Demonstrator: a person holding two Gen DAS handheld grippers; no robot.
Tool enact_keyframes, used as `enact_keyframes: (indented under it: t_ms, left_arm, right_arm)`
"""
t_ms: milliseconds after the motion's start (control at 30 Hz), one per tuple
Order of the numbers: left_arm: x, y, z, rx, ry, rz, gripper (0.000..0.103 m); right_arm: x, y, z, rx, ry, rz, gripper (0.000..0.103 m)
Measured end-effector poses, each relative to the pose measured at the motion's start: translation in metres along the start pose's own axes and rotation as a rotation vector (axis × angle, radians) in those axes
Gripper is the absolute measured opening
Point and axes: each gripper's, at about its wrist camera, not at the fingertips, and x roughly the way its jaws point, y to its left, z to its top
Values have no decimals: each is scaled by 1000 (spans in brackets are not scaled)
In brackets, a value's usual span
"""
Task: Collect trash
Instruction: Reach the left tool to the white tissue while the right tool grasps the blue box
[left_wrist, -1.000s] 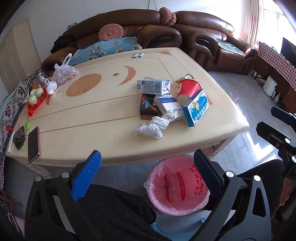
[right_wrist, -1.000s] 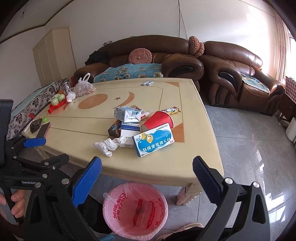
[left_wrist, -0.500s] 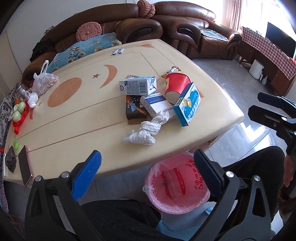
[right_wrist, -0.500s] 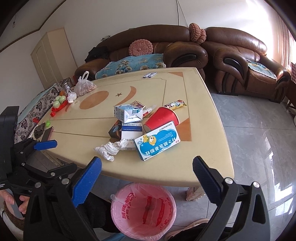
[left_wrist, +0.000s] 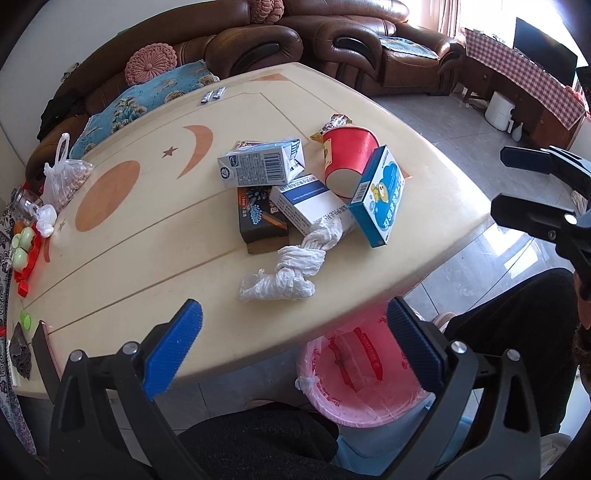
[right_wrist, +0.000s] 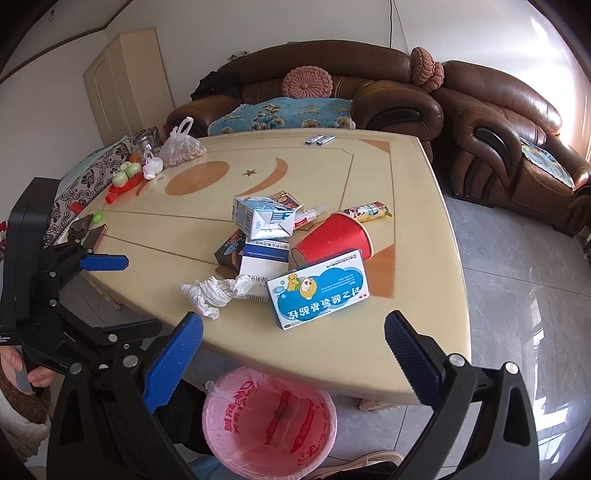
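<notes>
A pile of trash lies near the table's front edge: a twisted white tissue (left_wrist: 288, 266) (right_wrist: 216, 291), a blue cartoon box (left_wrist: 378, 197) (right_wrist: 319, 290), a red paper cup (left_wrist: 345, 158) (right_wrist: 332, 238), a white-blue box (left_wrist: 310, 203), a dark box (left_wrist: 258, 218), a milk carton (left_wrist: 262, 164) (right_wrist: 264, 218) and a snack wrapper (right_wrist: 367, 212). A pink-lined bin (left_wrist: 362, 373) (right_wrist: 269, 424) stands on the floor below. My left gripper (left_wrist: 291, 347) is open above the table edge, near the tissue. My right gripper (right_wrist: 295, 362) is open above the bin, before the blue box.
The cream table (left_wrist: 147, 236) also holds a bag of nuts (left_wrist: 64, 177), green and red toys (left_wrist: 24, 247), a phone (left_wrist: 42, 347) and two small packets (left_wrist: 212, 95). Brown sofas (right_wrist: 498, 122) stand behind. The person's knees are below.
Both grippers have moved forward and lower toward the trash pile, which looks larger. Both have stayed open. Nothing on the table has moved.
</notes>
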Motion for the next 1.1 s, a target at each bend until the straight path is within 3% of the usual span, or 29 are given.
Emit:
enact_keyframes:
  t_ms: [200, 500, 833, 1100]
  left_arm:
    - [25, 3, 9, 28, 26, -38, 98]
    - [59, 14, 22, 54, 67, -81, 98]
    - [83, 16, 22, 110, 108, -80, 98]
    - [106, 19, 21, 120, 144, -104, 98]
  right_arm:
    - [24, -16, 8, 68, 69, 18, 97]
    - [54, -19, 24, 152, 100, 7, 97]
    - [90, -20, 29, 208, 146, 5, 97]
    - [113, -17, 32, 273, 142, -73, 97]
